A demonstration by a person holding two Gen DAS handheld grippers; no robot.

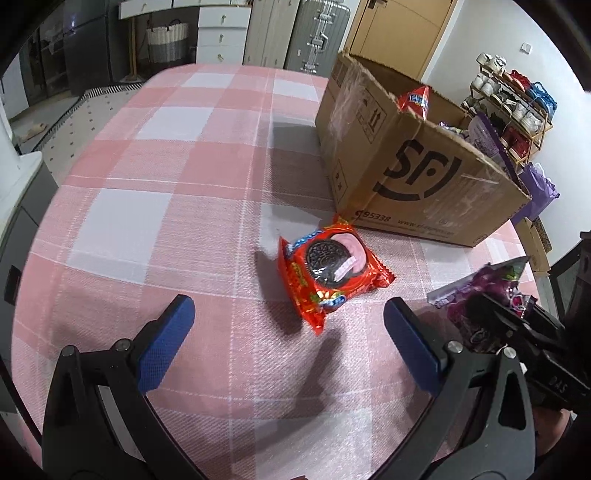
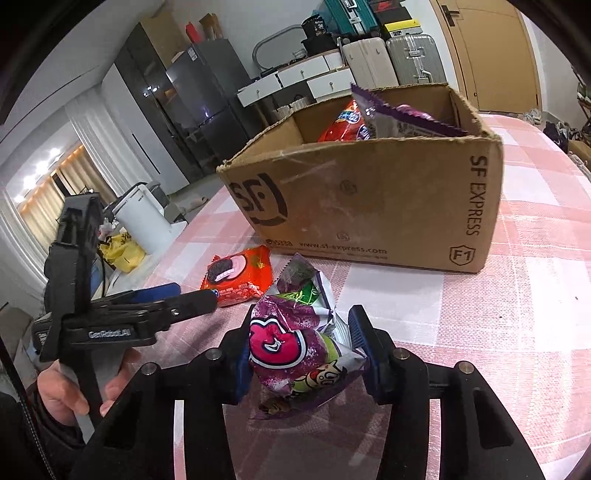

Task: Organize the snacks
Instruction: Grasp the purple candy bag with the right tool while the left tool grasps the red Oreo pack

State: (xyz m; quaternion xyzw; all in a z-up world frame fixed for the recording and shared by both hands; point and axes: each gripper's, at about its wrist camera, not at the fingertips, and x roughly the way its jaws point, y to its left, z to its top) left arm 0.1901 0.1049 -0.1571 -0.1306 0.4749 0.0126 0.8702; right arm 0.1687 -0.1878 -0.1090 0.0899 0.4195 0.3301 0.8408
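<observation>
Right gripper [image 2: 303, 354] clamped on a crumpled purple snack bag [image 2: 295, 347], blue pads pressing both sides of the bag, bag held above the tablecloth [image 2: 480, 332]. Same bag seen in the left wrist view at the right edge [image 1: 491, 295], pinched in the dark jaws there. Left gripper [image 1: 288, 339] spread wide, nothing between its blue pads [image 1: 166, 343], hovering over the cloth with no contact visible. Just beyond the open jaws, lying flat on the cloth: a red cookie packet [image 1: 328, 273] printed with a dark sandwich cookie, apart from both pads. Same packet seen in the right wrist view [image 2: 240, 277], to the left of the held bag and near the tip of the left gripper [image 2: 155, 302], whose handle sits in a bare hand [image 2: 74, 391]. Farther off, a cardboard box [image 1: 424, 177] standing open-topped on the cloth, near corner close beside the cookie packet, contact not determinable. Inside the box: a red packet [image 2: 340, 127] and a purple packet [image 2: 402, 122], both poking above the rim. Pink and white checked cloth covering the whole table. Beyond the table, at the far side of the room: suitcases [image 1: 317, 33], white drawers [image 1: 221, 29], a woven basket [image 1: 166, 40] and a wooden door [image 1: 399, 26]. At the far right, a rack of shoes [image 1: 513, 107].
</observation>
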